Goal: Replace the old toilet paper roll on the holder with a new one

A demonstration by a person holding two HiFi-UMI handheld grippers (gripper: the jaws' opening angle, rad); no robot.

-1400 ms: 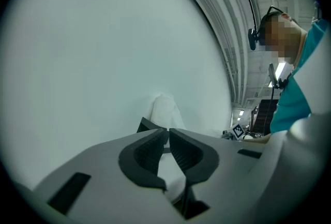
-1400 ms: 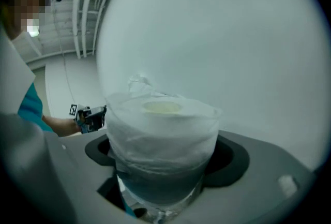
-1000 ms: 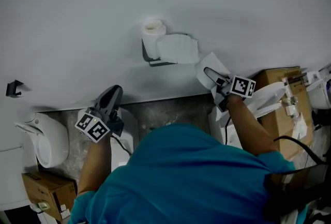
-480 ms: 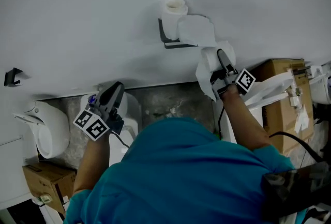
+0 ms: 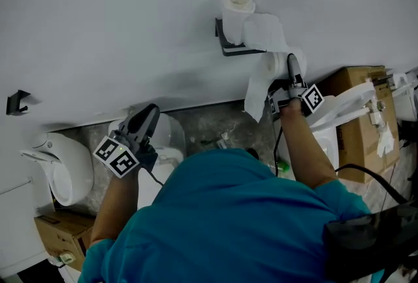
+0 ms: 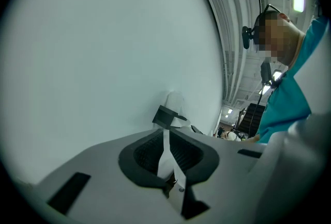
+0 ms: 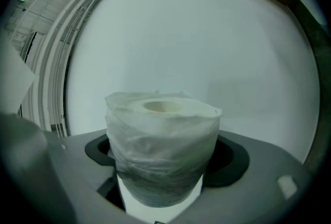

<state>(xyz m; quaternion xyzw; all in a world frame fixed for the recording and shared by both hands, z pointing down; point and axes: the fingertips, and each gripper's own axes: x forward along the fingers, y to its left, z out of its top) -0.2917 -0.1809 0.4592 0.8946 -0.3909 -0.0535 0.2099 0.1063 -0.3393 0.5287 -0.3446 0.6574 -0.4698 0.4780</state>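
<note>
Toilet paper roll (image 7: 162,148) near the holder (image 5: 226,48)
Fingers of the right gripper (image 5: 289,67) clasp the roll; the left gripper (image 5: 147,116) has its fingers clenched on nothing.

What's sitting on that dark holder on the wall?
A white toilet paper roll sits on the holder, a loose sheet hanging beside it. The paper hides most of the holder, including whatever carries the roll.

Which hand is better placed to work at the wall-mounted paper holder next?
Right, probably. The right tool grips a white toilet paper roll close to the dark wall-mounted holder, which carries another white roll. The left tool is shut and sits far to the left, low by the wall.
</note>
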